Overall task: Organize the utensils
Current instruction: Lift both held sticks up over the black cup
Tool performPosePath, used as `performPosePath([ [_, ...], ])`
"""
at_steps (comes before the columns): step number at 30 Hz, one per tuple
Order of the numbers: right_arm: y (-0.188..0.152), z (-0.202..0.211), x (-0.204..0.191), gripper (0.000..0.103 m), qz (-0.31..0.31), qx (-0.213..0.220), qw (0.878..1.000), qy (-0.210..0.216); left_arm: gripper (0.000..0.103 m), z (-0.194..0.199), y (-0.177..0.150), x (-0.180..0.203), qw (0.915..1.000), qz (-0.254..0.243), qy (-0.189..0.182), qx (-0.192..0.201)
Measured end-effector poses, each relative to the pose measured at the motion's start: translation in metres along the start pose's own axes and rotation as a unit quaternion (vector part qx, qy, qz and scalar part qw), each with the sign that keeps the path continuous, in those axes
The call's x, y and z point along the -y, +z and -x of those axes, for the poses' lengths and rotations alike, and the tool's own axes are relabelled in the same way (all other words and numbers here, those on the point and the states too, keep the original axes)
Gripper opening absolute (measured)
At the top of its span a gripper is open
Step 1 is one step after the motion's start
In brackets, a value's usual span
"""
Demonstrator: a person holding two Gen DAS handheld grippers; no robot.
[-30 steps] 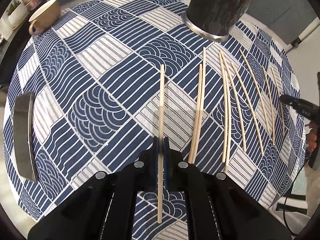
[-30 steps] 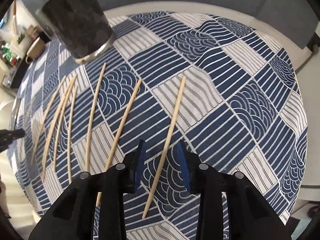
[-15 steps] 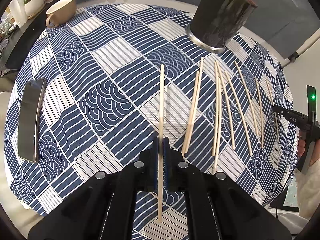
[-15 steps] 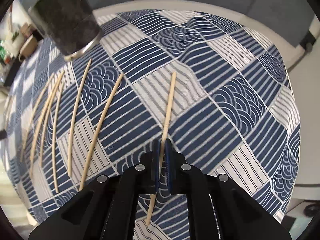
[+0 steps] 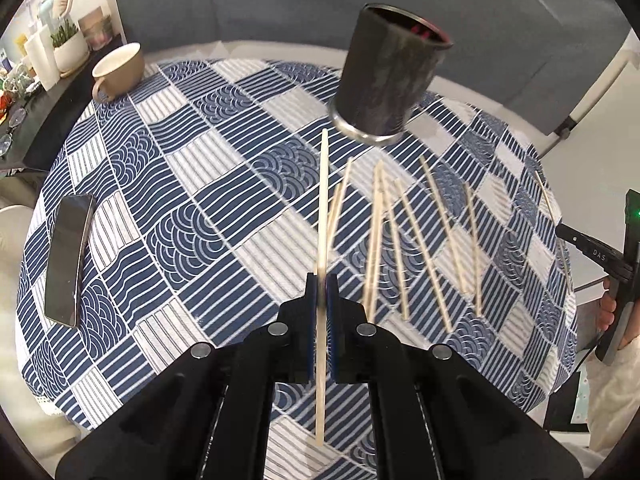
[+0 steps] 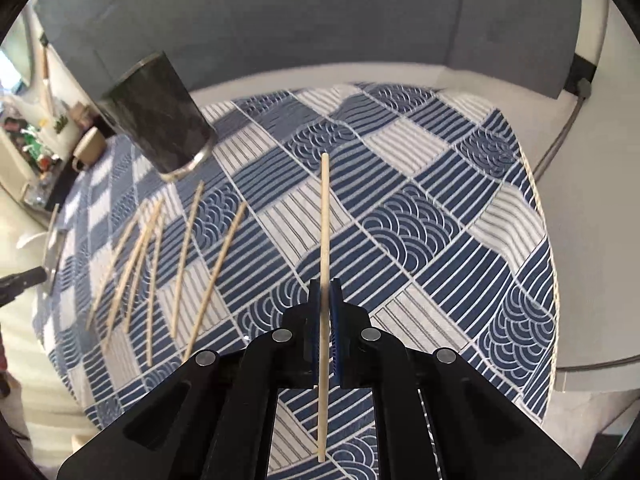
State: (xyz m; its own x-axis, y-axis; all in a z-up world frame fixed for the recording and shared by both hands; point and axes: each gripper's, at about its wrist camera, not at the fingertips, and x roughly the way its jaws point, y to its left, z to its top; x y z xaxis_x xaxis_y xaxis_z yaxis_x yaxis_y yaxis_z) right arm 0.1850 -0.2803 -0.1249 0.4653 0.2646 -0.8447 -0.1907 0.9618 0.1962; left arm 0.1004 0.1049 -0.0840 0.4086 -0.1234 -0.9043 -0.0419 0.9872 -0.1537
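I see the counter (image 5: 224,216) first, round and covered in a blue and white patterned cloth, which gives the pale sticks a flat bed where each can be picked singly. Toward its far side stands the holder (image 5: 386,88), a tall dark cylinder with a metal base ring; I judge it sits there as the place the sticks are meant to end up, within reach of both hands. A phone (image 5: 66,256) lies flat near the left edge and a mug (image 5: 118,68) sits at the far left, both well apart from the work.

The loose sticks (image 5: 420,240) lie fanned on the cloth in front of the holder, roughly parallel, with gaps that leave room for a finger on each side.

My left hand-held gripper (image 5: 321,280) is closed tight on one stick (image 5: 323,200), pinched toward its near end, so the long part runs forward from the fingers and points toward the holder's base. It looks lifted off the cloth.

My right hand-held gripper (image 6: 325,292) is likewise clamped on its own stick (image 6: 325,216), held below the middle, tip forward, with the holder off to its upper left and the fanned sticks to its left
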Motion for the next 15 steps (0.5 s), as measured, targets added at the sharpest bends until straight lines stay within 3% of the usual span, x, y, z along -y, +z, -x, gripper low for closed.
performPosePath([
  [8, 0.025, 0.032, -0.018, 0.005, 0.04, 0.038, 0.997, 0.053, 0.005, 0.03, 0.008, 0.025, 0.9992, 0.016, -0.004, 0.038],
  [15, 0.068, 0.048, -0.046, 0.005, 0.051, 0.084, 0.991, 0.093, 0.005, 0.047, 0.048, 0.036, 0.9973, -0.005, -0.016, 0.071],
])
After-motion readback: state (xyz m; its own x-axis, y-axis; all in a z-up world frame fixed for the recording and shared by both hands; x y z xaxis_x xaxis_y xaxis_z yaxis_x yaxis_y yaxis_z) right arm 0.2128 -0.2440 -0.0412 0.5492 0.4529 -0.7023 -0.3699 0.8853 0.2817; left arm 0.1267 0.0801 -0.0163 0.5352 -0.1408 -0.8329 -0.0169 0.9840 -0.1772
